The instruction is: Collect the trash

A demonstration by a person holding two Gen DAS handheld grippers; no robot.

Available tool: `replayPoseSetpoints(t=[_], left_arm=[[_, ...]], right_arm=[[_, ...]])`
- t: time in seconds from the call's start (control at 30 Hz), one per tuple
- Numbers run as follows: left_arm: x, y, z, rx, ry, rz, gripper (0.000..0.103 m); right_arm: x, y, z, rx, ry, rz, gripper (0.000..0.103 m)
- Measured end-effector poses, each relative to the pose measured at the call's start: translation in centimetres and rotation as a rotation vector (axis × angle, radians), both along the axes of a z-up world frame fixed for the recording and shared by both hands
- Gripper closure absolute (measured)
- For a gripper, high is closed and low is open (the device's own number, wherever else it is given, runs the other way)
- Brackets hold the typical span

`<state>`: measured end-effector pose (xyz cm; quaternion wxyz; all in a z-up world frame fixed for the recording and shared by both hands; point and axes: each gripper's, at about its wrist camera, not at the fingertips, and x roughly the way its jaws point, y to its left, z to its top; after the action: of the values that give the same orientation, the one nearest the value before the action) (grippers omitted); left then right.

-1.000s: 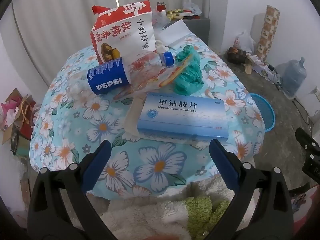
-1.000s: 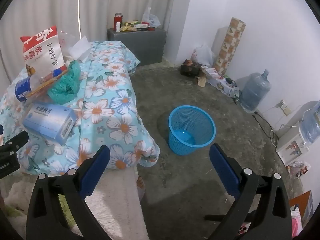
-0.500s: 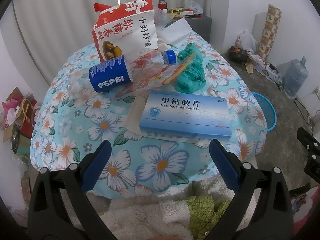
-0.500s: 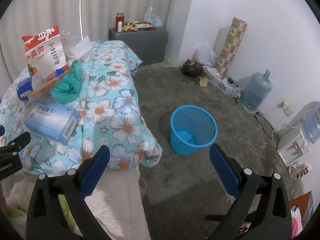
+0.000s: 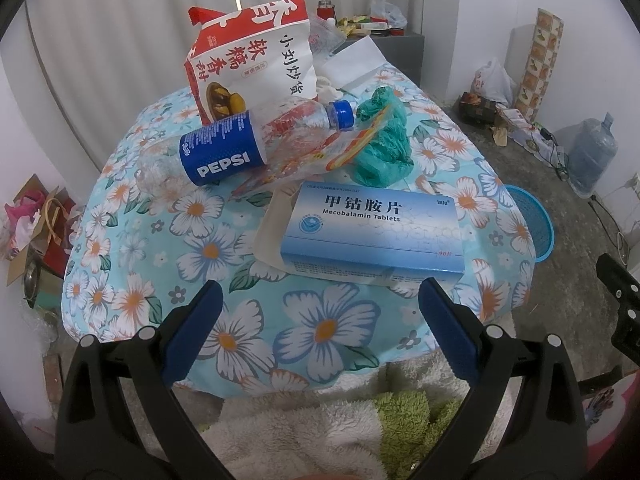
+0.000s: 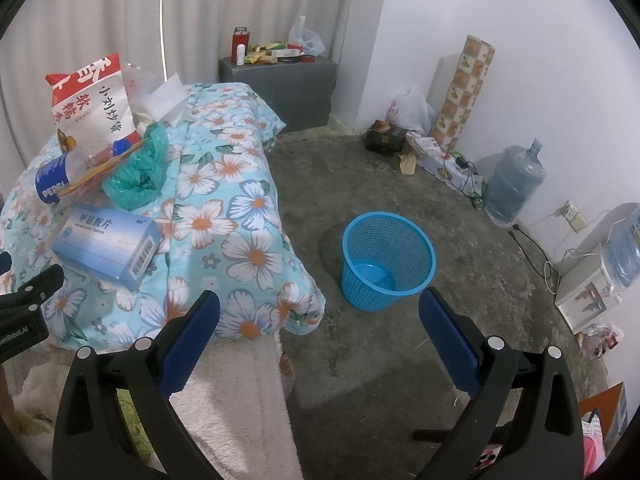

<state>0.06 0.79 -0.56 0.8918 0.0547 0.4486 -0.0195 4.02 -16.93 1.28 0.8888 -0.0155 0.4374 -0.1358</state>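
Here, the fingers point(image 5: 196, 332) of the left gripper point(image 5: 318, 334) are spread wide and nothing is held between them. Just past them, a blue medicine box point(image 5: 372, 236) is seen lying on the flowered cloth point(image 5: 200, 248) of the counter. Behind the box, a Pepsi bottle point(image 5: 256, 140) is laid on its side, with a green plastic bag point(image 5: 382, 148) beside it and a red and white snack bag point(image 5: 252, 64) stood up at the back. The right gripper point(image 6: 318, 334) is held wide open too, and nothing is gripped by it. A blue basket point(image 6: 386, 256) is seen on the floor point(image 6: 360, 176) beyond it, near the counter.
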Motion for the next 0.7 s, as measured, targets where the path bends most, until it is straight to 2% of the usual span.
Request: replayPoseSetpoints(t=[0.7], left_arm=[[0.02,-0.06,0.00,0.002,0.002,0.000,0.009]], right_arm=[[0.07,0.04,0.01,0.004,0.001,-0.001,0.006]])
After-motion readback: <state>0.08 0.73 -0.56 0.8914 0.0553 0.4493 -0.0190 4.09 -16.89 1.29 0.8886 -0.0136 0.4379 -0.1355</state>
